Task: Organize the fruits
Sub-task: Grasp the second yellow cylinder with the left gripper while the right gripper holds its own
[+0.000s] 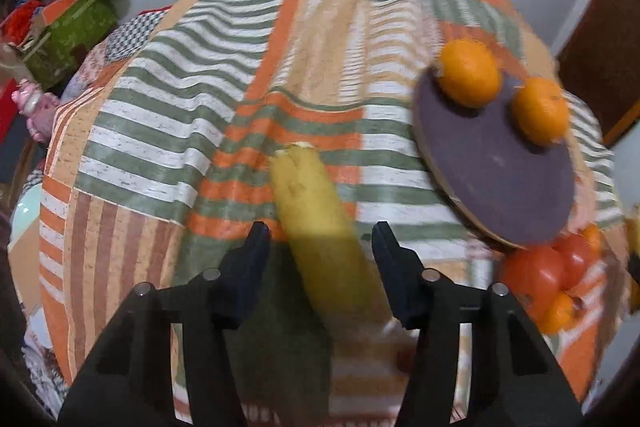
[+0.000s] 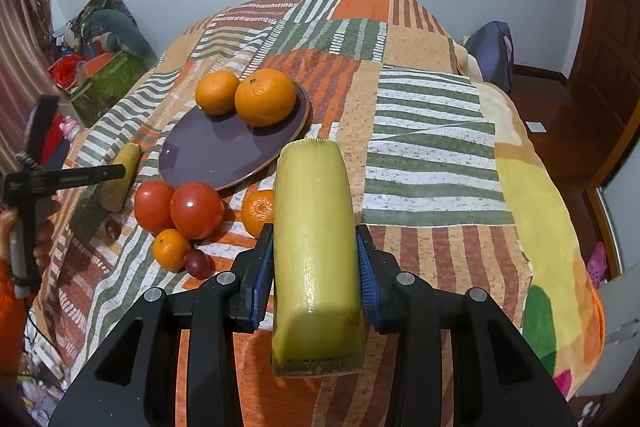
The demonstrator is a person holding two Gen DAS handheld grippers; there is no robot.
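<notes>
My right gripper (image 2: 314, 231) is shut on a thick yellow-green fruit piece (image 2: 316, 247) with cut ends, held above the blanket. A second such piece (image 1: 316, 211) lies on the blanket between the fingers of my left gripper (image 1: 322, 235); gaps show on both sides, so it is open. In the right wrist view this piece (image 2: 124, 167) lies left of the purple plate (image 2: 224, 151), partly behind a left finger (image 2: 100, 173). Two oranges (image 2: 218, 93) (image 2: 265, 97) rest on the plate's far part. Two tomatoes (image 2: 154, 205) (image 2: 197, 209), small oranges (image 2: 258, 211) (image 2: 171, 249) and grapes (image 2: 197, 263) lie in front of it.
Everything sits on a bed under a striped patchwork blanket (image 2: 424, 155). A green box (image 2: 108, 87) with clutter stands on the floor beyond the left edge. A dark bag (image 2: 492, 55) lies at the far right corner, with wooden floor (image 2: 560, 131) beyond it.
</notes>
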